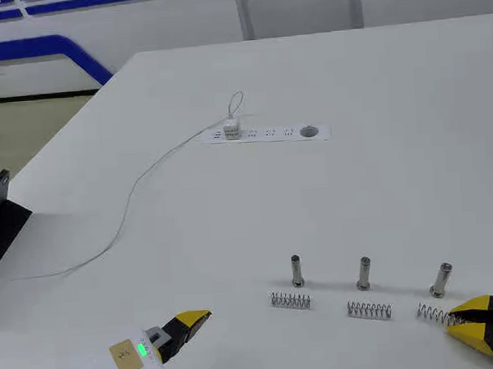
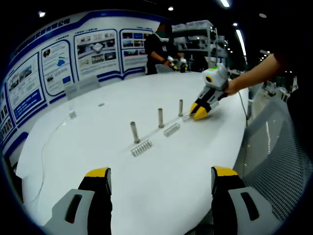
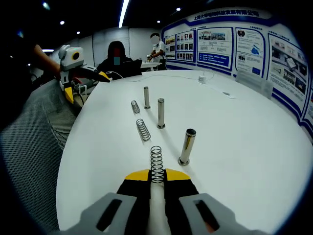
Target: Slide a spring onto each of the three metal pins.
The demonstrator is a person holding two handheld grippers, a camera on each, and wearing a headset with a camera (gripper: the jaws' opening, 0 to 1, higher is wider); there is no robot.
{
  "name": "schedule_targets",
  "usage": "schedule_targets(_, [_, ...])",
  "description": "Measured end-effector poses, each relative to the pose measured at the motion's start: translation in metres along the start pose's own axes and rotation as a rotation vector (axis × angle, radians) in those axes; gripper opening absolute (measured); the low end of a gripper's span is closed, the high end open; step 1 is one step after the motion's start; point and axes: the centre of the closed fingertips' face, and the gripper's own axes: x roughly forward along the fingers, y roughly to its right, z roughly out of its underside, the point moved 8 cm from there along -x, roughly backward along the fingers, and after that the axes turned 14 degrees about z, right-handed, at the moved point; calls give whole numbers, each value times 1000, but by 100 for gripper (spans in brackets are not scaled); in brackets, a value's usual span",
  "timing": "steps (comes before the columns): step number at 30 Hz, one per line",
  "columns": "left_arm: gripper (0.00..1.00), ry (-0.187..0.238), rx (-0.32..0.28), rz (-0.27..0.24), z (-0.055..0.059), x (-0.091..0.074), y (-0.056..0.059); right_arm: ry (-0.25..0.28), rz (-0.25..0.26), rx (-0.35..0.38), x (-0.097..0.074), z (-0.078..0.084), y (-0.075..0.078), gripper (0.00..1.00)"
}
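Three pins (image 1: 366,273) stand; beside the rightmost my right gripper (image 3: 156,177), held low, pinches a spring (image 3: 156,164), left gripper (image 2: 159,176) spread.

White table (image 1: 392,100), plain and flat. Upright on it, the landmark: middle pin (image 1: 364,273). Left of the middle pin, left pin (image 1: 296,271); right of it, right pin (image 1: 441,280); all upright, in one row, well apart. Just in front of the middle pin, lying flat, middle spring (image 1: 369,310); front-left, left spring (image 1: 289,300); front-right, right spring (image 1: 432,314). Far behind the middle pin and leftward, socket strip (image 1: 268,134) with white plug (image 1: 231,129); thin cable (image 1: 130,200) trailing farther left.
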Motion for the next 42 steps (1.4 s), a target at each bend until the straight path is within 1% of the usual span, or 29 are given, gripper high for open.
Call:
schedule_targets(2, [85,13,-7,-1,-1,-1,-1,6,6,-10,-5,-4,-1,10])
schedule_targets(5, [84,46,-6,0,-6,-2,0,12,11,-27,-12,-12,-3,10])
schedule_targets(6, [84,55,-1,2,-7,-3,0,18,13,-39,-15,-16,-5,10])
schedule_targets(9, [84,62,12,7,-9,-2,0,32,15,-52,-22,-26,-8,10])
schedule_targets(11, [83,81,26,10,-12,-3,0,38,13,-67,-25,-32,-10,10])
schedule_targets(15, [82,92,55,15,-17,-1,0,49,4,-99,-30,-41,-13,10])
schedule_targets(17, [81,99,61,24,-19,2,-1,51,-1,-124,-32,-46,-14,10])
schedule_targets(19, [80,99,80,34,-23,4,1,49,-4,-162,-35,-52,-16,10])
schedule_targets(20, [80,103,87,46,-27,5,1,47,-6,-192,-37,-55,-17,10])
schedule_targets(22, [80,121,92,72,-33,7,2,54,-11,-206,-39,-60,-19,10])
schedule_targets(27, [79,145,146,120,-56,15,0,79,-20,-227,-43,-77,-22,10])
schedule_targets(28, [78,151,164,136,-62,17,0,88,-23,-235,-43,-81,-23,10])
schedule_targets(30, [77,154,188,147,-70,20,-1,99,-27,-243,-44,-87,-25,10])
schedule_targets(32, [77,147,233,147,-79,23,-2,109,-36,-260,-45,-95,-29,10])
schedule_targets(33, [77,148,248,153,-85,25,-2,118,-39,-276,-47,-101,-31,10])
schedule_targets(34, [76,149,255,160,-87,26,-1,124,-43,-282,-49,-104,-32,10])
schedule_targets(35, [76,160,269,170,-92,27,-1,133,-44,-291,-51,-109,-34,10])
schedule_targets(38, [76,179,286,175,-102,31,-2,151,-49,-307,-53,-119,-37,10])
schedule_targets(40, [76,208,294,179,-108,33,-2,162,-51,-320,-54,-124,-39,10])
schedule_targets(42, [74,209,288,201,-110,35,-2,168,-49,-325,-55,-128,-39,10])
